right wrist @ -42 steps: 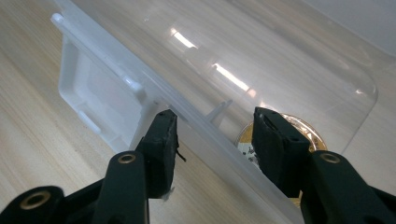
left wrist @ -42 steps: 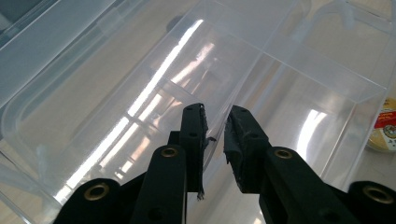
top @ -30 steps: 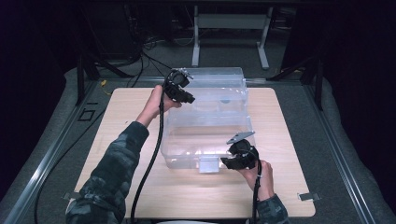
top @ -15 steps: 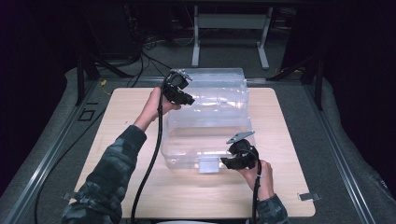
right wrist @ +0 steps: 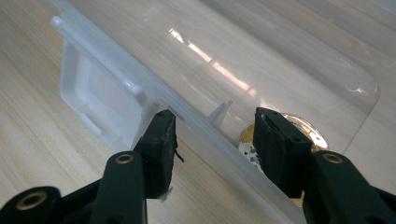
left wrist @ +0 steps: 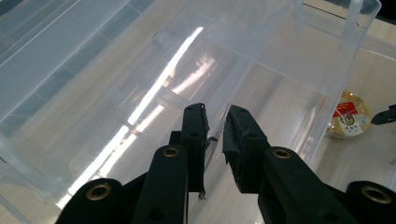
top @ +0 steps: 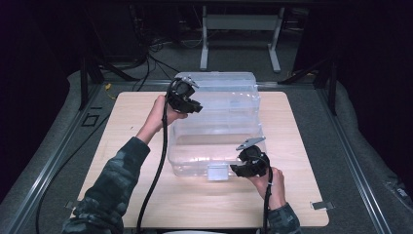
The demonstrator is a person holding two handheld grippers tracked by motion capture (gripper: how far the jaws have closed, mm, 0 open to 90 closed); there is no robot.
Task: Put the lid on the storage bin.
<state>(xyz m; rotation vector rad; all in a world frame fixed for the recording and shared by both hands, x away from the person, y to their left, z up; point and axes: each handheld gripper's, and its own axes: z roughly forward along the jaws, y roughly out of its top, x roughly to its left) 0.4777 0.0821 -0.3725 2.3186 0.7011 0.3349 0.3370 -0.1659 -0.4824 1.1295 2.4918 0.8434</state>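
A large clear plastic bin (top: 219, 112) stands on the wooden table (top: 122, 131). My left gripper (top: 197, 108) is at its far left corner, shut on the thin clear edge of the bin (left wrist: 140, 70), which runs between the jaws of the left gripper (left wrist: 215, 116). My right gripper (top: 234, 169) sits at the near right corner beside a white latch (top: 217, 171). There the right gripper (right wrist: 215, 123) is shut across the bin's white rim (right wrist: 196, 126). A round gold tin (right wrist: 306, 130) shows through the clear wall; the gold tin (left wrist: 348, 114) rests on the table.
The white latch (right wrist: 93, 93) juts from the rim to the left of my right jaws. Bare wood lies to the left of the bin and in front of it. A metal stand (top: 238, 29) and cables (top: 160, 46) are on the floor beyond the table.
My left gripper has shifted slightly, still holding the bin's edge. The right gripper has stayed put.
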